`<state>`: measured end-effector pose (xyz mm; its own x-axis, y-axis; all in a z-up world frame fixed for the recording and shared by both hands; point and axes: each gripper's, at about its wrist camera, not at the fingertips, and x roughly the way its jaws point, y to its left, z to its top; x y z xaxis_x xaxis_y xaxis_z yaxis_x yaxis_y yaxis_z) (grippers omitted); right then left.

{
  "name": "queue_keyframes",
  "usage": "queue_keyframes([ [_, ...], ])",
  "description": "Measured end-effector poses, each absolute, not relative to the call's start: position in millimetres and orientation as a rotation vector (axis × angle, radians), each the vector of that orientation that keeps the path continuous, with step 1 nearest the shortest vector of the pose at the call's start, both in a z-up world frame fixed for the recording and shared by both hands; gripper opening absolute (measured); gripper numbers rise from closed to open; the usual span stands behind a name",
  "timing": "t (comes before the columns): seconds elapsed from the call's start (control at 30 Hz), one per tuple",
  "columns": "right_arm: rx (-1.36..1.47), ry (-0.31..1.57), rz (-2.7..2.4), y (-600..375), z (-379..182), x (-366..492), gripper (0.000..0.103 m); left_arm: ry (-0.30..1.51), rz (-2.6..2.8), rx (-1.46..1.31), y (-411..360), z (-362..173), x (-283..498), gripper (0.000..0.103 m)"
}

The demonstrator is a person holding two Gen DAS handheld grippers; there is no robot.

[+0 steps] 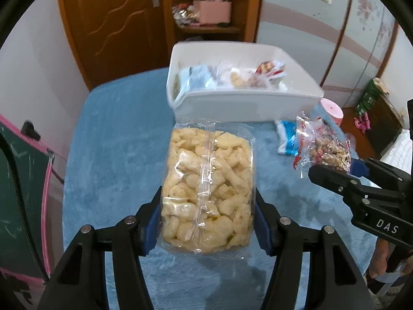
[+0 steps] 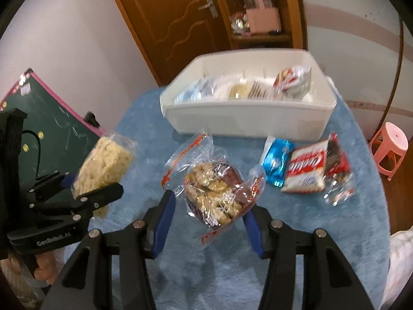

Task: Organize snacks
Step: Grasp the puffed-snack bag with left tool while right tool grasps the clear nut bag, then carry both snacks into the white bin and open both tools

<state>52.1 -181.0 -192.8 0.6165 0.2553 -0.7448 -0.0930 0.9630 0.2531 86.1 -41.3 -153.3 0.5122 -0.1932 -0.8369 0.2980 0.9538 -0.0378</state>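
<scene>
My left gripper (image 1: 206,219) is shut on a clear bag of pale puffed snacks (image 1: 209,188), lifted above the blue fuzzy table cover (image 1: 116,142). The same puffed snack bag (image 2: 103,168) shows at the left of the right wrist view, with the left gripper (image 2: 85,188) clamped on it. My right gripper (image 2: 209,214) is shut on a clear red-trimmed bag of nut and date sweets (image 2: 214,193), also held off the table. That sweets bag (image 1: 327,149) hangs from the right gripper (image 1: 335,168) at the right of the left wrist view. A white bin (image 1: 245,103) (image 2: 247,121) stands behind, holding several snack packs.
On the cover to the right of the bin lie a blue packet (image 2: 277,162), a red-and-white packet (image 2: 307,170) and a dark red pack (image 2: 338,160). A pink stool (image 2: 389,149) stands off to the right, a green chalkboard (image 2: 51,134) to the left. A wooden door and shelf are behind.
</scene>
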Motion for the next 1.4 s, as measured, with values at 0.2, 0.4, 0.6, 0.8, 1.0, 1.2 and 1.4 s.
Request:
queue_keyframes([
  [0.2,0.208,0.757,0.183,-198,-139,60,0.052,0.871,-0.312,0.150,-62,-89,108,0.059],
  [0.4,0.191,0.620,0.142,-215,-76,83,0.052,0.750,-0.289,0.169,-80,-28,152,0.059],
  [0.6,0.167,0.533,0.064,-231,-37,128,0.052,0.691,-0.242,0.118,-94,8,217,0.059],
  [0.8,0.189,0.559,0.016,-247,-42,177,0.052,0.739,-0.183,0.111,-108,-12,277,0.059],
  [1.0,0.158,0.671,-0.022,-248,-90,216,0.054,0.827,-0.129,0.136,-123,-63,320,0.060],
  [1.2,0.099,0.810,0.009,-240,-147,236,0.063,0.852,-0.086,0.217,-129,-102,335,0.092],
  [1.4,0.074,0.868,0.013,-234,-171,231,0.073,0.889,-0.148,0.164,-117,-105,322,0.092],
])
